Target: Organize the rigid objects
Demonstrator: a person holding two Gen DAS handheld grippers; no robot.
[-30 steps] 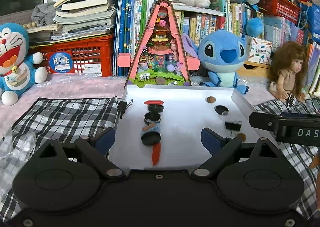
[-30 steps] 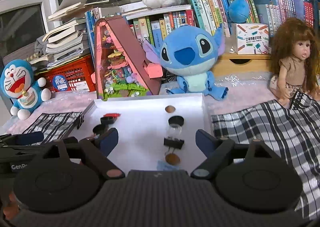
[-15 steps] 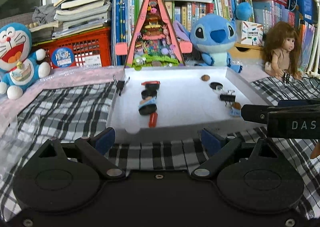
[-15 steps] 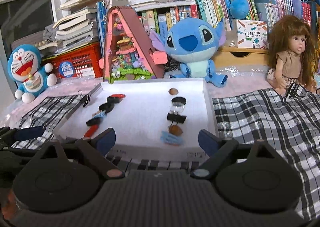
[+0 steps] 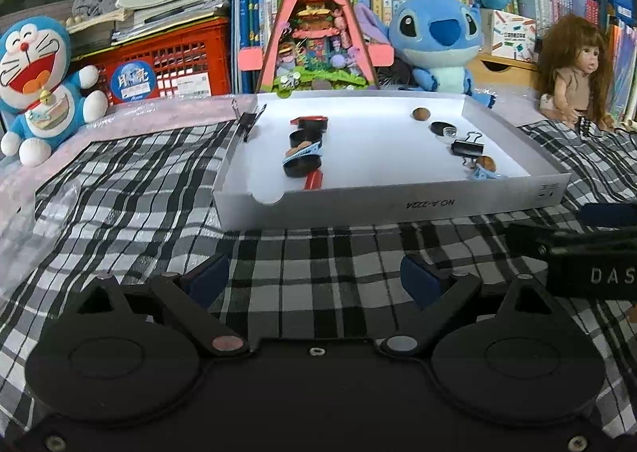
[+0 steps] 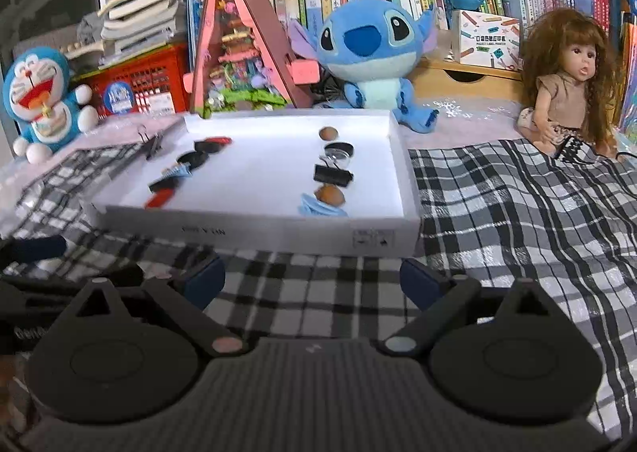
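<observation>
A white shallow tray (image 5: 390, 205) (image 6: 254, 231) lies on a checked cloth. Inside on the left is a line of small things: red pieces, black caps (image 5: 302, 169) (image 6: 193, 159) and a blue clip. On the right lie a brown nut (image 5: 421, 113) (image 6: 329, 133), a black cap, a black binder clip (image 5: 466, 148) (image 6: 333, 174), another nut and a blue piece (image 6: 320, 209). My left gripper (image 5: 314, 279) is open and empty, over the cloth in front of the tray. My right gripper (image 6: 312, 279) is also open and empty there; it shows in the left wrist view (image 5: 589, 253).
A binder clip (image 5: 247, 119) grips the tray's far left corner. Behind the tray stand a pink triangular toy house (image 5: 316, 26), a Stitch plush (image 5: 434, 38), a Doraemon plush (image 5: 36, 82), a doll (image 5: 573, 70), a red crate and shelves of books.
Both grippers have pulled back from above the tray to the cloth in front of it. Both stayed open and empty. The things in the tray have not moved.
</observation>
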